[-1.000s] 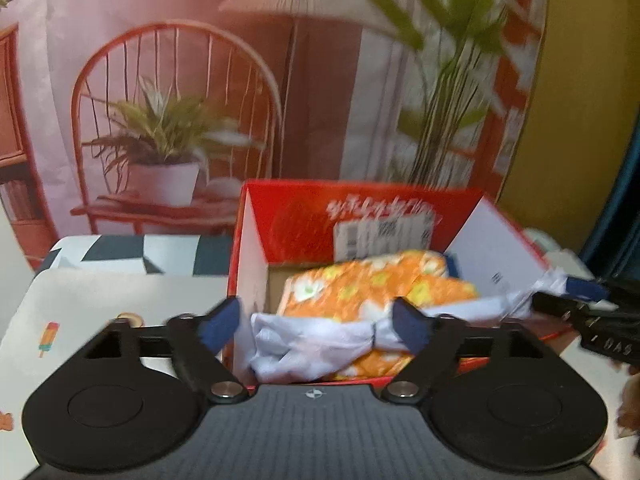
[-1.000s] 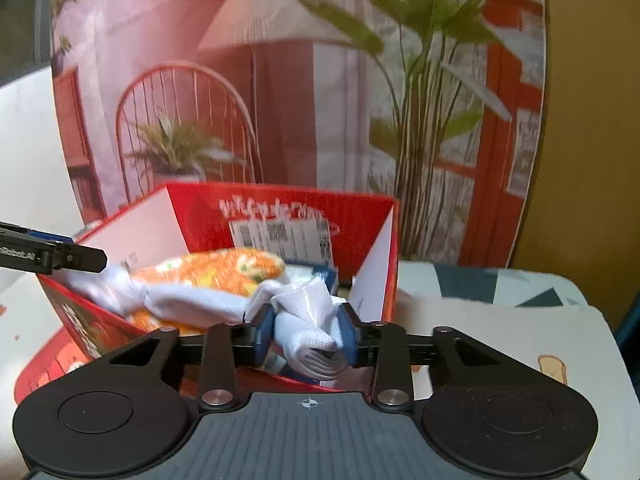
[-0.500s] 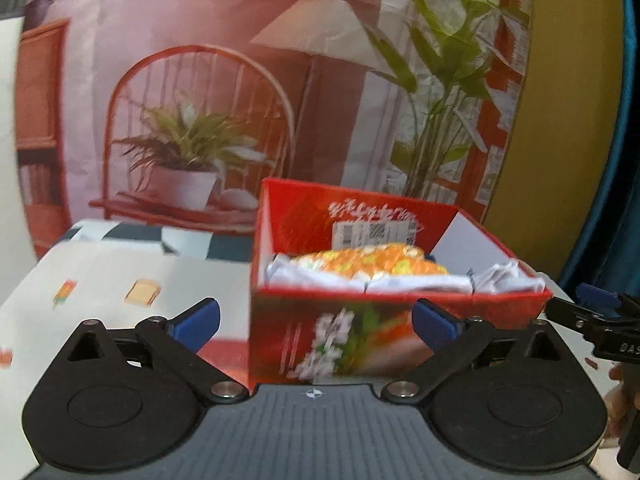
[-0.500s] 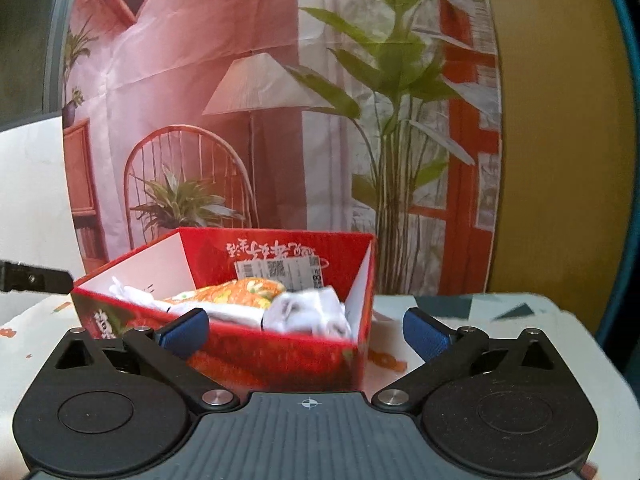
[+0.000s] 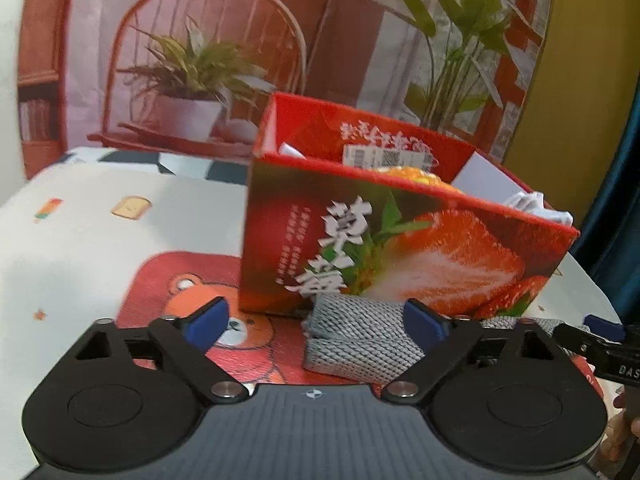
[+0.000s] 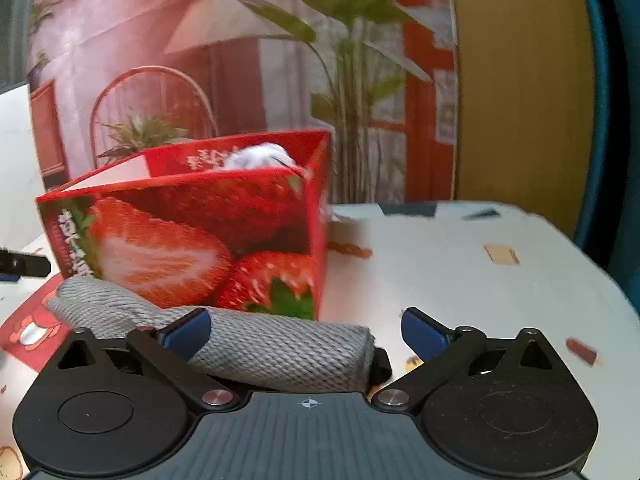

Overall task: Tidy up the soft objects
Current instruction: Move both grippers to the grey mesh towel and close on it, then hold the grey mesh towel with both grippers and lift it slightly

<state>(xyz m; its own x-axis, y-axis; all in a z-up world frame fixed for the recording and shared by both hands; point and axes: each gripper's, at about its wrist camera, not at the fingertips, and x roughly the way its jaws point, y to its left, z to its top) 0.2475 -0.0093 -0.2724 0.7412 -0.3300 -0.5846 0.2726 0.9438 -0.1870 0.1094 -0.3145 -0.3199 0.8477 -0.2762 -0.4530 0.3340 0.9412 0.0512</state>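
Blue pads tip both sets of tongs. The left gripper (image 5: 316, 322) stands with its jaws wide apart, having eased in a little just now; the near end of a grey knitted cloth (image 5: 356, 336) lies on the table between them, and neither pad presses on it. The right gripper (image 6: 306, 330) is likewise spread wide, its jaws narrowing slightly just now after springing apart. The same grey knitted cloth (image 6: 256, 340) runs across its gap, its rolled end short of the right pad and its length passing by the left pad; whether that pad touches it I cannot tell.

Just beyond the cloth stands the red strawberry box (image 5: 400, 252), its front wall touching or nearly touching the grey knit. Inside it, white cloth (image 6: 260, 156) bulges above the rim, and an orange flowered cloth (image 5: 416, 176) peeks over the edge. Under cloth and box lies a red bear mat (image 5: 192, 288) on the pale patterned table (image 6: 460, 264).
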